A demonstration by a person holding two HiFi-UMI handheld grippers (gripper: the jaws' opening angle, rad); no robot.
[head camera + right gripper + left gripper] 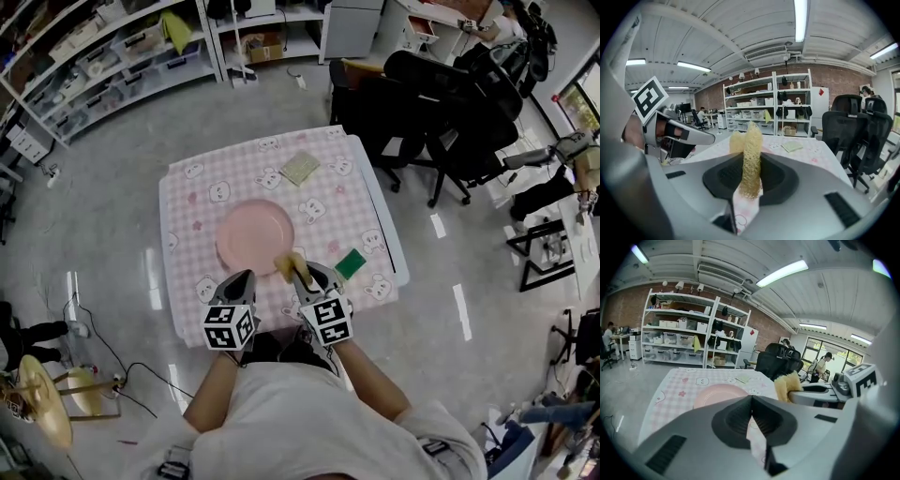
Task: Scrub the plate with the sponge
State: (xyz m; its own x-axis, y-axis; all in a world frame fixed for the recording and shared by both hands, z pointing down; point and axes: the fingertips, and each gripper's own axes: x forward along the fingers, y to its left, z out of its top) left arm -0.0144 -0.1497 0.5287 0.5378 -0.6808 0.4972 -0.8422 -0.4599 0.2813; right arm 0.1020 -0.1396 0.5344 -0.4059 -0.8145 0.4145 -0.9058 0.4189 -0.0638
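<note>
Right gripper view shows the right gripper fingers clamped on the yellow sponge by the pink plate's near rim at mid-tabletop, while the left gripper is clenched empty; scrubbing looks about to start, and next the sponge must press down onto the plate.

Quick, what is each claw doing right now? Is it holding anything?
Left claw: closed, holding nothing.
Right claw: closed on the sponge.
</note>
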